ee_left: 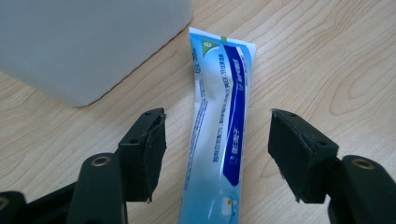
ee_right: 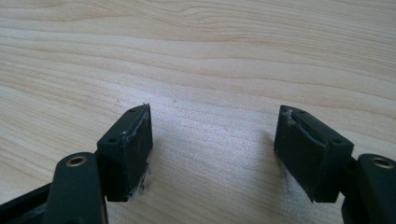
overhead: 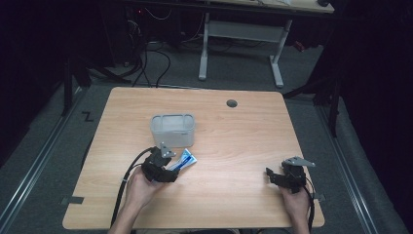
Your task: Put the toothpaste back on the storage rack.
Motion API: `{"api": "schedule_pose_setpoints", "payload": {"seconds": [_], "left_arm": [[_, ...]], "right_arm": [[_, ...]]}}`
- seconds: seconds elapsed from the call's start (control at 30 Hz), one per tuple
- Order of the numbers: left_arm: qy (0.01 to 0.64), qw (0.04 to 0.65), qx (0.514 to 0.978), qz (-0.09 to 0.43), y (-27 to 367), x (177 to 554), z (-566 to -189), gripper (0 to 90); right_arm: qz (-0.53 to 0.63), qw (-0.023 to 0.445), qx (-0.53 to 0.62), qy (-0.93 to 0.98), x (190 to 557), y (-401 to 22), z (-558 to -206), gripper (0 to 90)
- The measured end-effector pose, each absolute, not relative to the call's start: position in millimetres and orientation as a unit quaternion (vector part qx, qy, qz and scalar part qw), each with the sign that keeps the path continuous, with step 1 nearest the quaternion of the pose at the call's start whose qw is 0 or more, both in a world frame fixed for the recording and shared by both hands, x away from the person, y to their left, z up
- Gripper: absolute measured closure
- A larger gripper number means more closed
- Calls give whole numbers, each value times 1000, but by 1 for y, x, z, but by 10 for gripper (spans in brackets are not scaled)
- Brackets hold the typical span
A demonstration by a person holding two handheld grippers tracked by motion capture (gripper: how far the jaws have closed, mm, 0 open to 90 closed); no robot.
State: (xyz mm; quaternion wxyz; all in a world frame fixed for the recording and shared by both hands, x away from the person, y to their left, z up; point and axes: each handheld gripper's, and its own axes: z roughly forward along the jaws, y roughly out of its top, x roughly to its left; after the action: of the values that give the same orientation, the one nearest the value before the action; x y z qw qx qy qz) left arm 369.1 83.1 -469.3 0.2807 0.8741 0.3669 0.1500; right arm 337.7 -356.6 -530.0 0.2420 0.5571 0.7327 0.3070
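- Toothpaste tube (ee_left: pixel 219 135) seen lying flat on wooden table (overhead: pixel 234 141), just beside translucent plastic box (overhead: pixel 173 129); crimped end pointed twd box, cap end nearer the hand
- L gripper (overhead: pixel 176 167) is positioned over the tube; jaws apart, one each side of it w/ gaps showing in left gripper view; pads not pressing, so nothing clamped yet
- R gripper (overhead: pixel 271 175) is parked well apart at table's right side; jaws wide apart over bare wood, nothing between them
- Step judged: approach/straddle done, grasp pending; pickup looks to be L-hand work
- Next move judged to call for: jaws closed squarely across tube body, approx mid-length; soft tube, so light squeeze advised, else it's buckled or slips out
- Box is likely drop spot; clean lift over its rim would be needed; can't tell from pics if a lid is on
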Motion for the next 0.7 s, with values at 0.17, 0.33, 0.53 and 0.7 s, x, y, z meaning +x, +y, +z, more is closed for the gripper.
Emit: {"api": "schedule_pose_setpoints", "payload": {"seconds": [0.17, 0.33, 0.53, 0.7], "left_arm": [[363, 255, 884, 149, 70, 378, -473, 372], [360, 231, 893, 140, 58, 385, -480, 385], [359, 215, 898, 134, 50, 392, -486, 413], [365, 205, 898, 134, 50, 397, -488, 431]], "right_arm": [[307, 242, 557, 733, 338, -357, -530, 279], [307, 242, 557, 733, 338, -357, -530, 279], [307, 242, 557, 733, 338, -357, -530, 279], [307, 242, 557, 733, 338, -357, -530, 279]]}}
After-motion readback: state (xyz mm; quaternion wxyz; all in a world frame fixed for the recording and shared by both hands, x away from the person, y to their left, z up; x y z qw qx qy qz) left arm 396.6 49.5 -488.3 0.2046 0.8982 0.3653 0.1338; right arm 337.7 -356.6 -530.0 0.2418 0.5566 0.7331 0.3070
